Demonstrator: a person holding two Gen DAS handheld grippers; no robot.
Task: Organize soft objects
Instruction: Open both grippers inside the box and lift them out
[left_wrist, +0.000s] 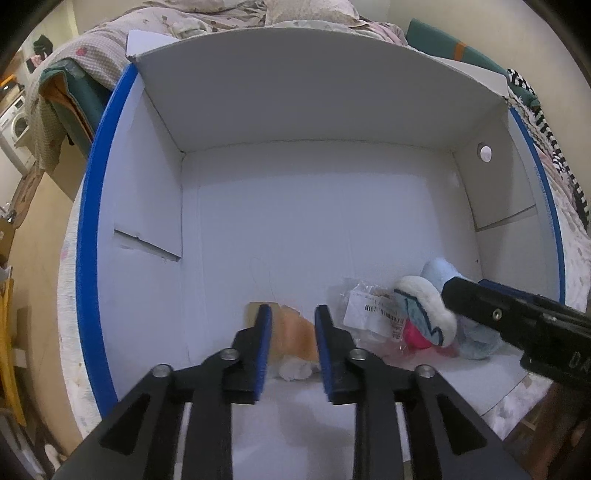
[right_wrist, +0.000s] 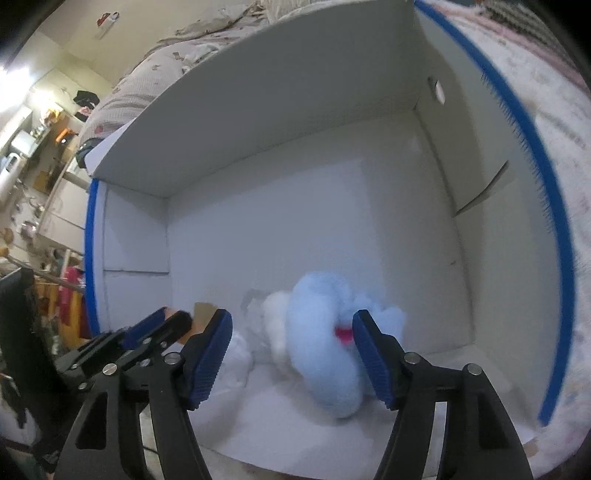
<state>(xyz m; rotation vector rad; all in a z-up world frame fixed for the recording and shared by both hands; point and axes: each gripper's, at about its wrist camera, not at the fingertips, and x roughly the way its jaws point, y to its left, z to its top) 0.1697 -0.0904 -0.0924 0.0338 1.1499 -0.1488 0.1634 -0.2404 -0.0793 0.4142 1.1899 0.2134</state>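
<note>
Since the soft toys belong together, both lie at the near end of the white box (left_wrist: 314, 206).
Left tongs (left_wrist: 291, 325) stand slightly parted astride the orange plush (left_wrist: 295, 338), pads seemingly clear of it; right tongs (right_wrist: 291, 354) gape wide around the blue plush (right_wrist: 325, 332), gripping nothing.

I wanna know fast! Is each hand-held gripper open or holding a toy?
Left hand-held gripper: open, orange toy between, not held.
Right hand-held gripper: open, blue toy between, not held.

A home bedroom: rumpled bed (left_wrist: 221, 18), washing machine (left_wrist: 16, 125) beyond.
</note>
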